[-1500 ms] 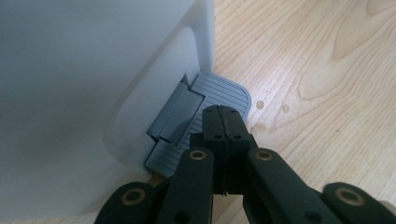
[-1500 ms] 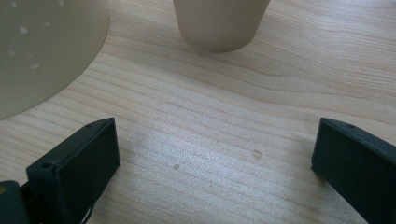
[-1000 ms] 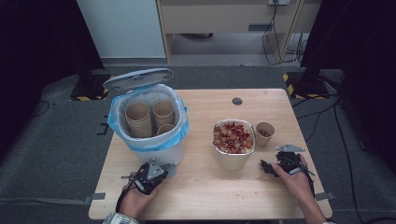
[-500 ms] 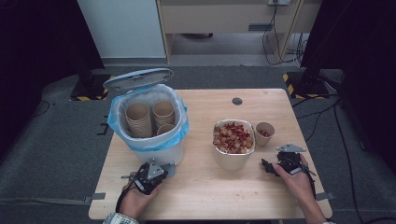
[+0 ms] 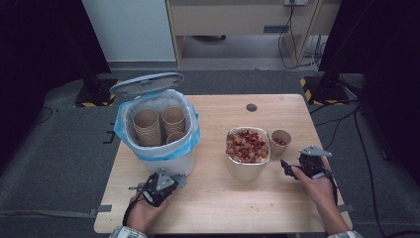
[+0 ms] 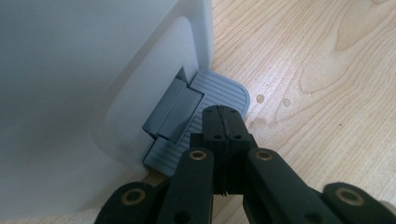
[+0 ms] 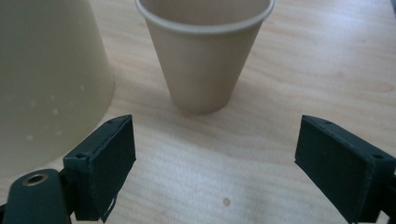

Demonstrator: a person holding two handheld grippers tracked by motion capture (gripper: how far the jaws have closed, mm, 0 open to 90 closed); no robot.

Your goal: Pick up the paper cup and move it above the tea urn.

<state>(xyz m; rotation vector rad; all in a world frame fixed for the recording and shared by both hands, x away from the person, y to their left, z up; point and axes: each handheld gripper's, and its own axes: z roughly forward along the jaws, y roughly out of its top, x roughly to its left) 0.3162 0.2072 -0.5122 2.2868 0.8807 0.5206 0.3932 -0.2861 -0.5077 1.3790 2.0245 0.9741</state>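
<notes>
Black jaws pressed together mark the left gripper (image 6: 223,122), its tips resting on the ribbed grey foot pedal (image 6: 212,100) at the base of the white bin (image 6: 84,93). In the high view that gripper (image 5: 157,184) sits at the near edge of the worktop (image 5: 218,198), right in front of the bin, whose lid (image 5: 146,83) stands tipped up and back. My reading is that the pedal is being held down to keep the bin open, so that part of the job looks done.

On the other side, the right gripper (image 7: 212,172) has its jaws spread wide and holds nothing; the small paper cup (image 7: 205,51) stands just beyond them, centred in the gap but not touched. Beside it is the pale wall of the bucket (image 7: 46,79). From above, the right gripper (image 5: 303,166) lies near the cup (image 5: 281,140), which stands upright, touching or just beside the bucket (image 5: 247,153).

What seems left: closing on the cup, lifting it and carrying it across to the open bin. The cup is plain tan paper with a rolled rim, tapering downward, and holds a few reddish bits at the bottom. The bucket is heaped with red and tan pieces, too small to identify.

Farthest off, the bin's blue liner (image 5: 190,139) folds over the rim, and stacks of paper cups (image 5: 147,125) already stand inside.
</notes>
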